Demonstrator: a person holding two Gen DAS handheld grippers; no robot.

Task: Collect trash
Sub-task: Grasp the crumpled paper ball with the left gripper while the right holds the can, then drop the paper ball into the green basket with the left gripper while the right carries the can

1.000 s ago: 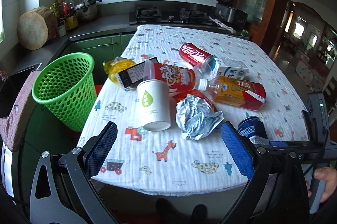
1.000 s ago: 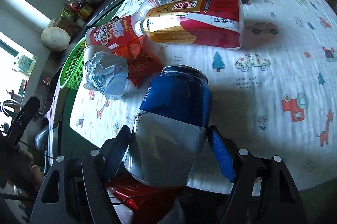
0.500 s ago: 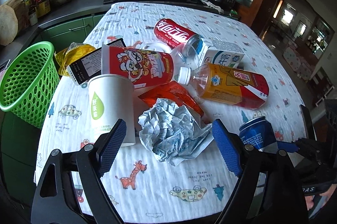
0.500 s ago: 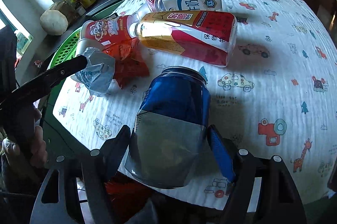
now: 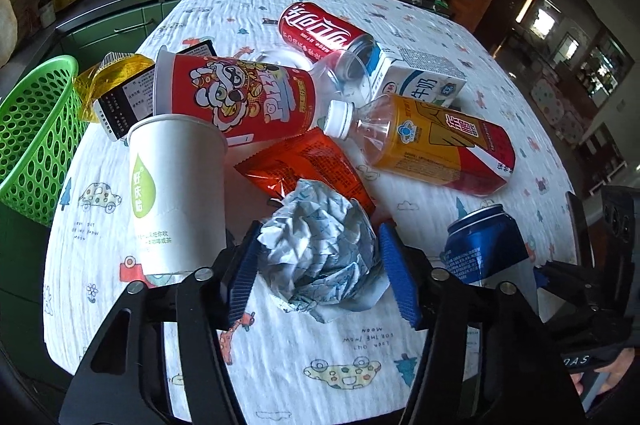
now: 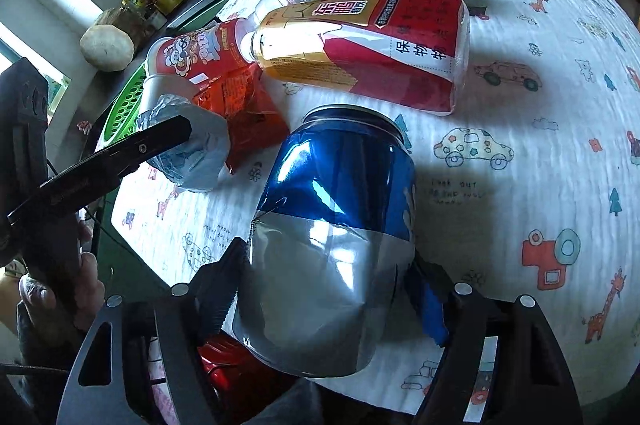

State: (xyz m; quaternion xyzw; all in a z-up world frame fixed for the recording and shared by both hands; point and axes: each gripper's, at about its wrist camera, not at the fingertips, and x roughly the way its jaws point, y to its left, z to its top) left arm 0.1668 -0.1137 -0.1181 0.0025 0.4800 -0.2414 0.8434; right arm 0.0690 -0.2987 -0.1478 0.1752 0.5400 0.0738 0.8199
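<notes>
Closure of your left gripper (image 5: 318,275) on the crumpled paper ball (image 5: 320,245): its wide-spread pads now press both sides.

Your right gripper (image 6: 332,301) still clamps the blue can (image 6: 332,225). Beyond lie bottles on the printed tablecloth (image 5: 400,357), the green basket (image 5: 36,141) at the table's left, then kitchen counter.

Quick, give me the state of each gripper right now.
Left gripper: closed around the crumpled paper ball, pads at both its sides.
Right gripper: shut on the blue can.
</notes>
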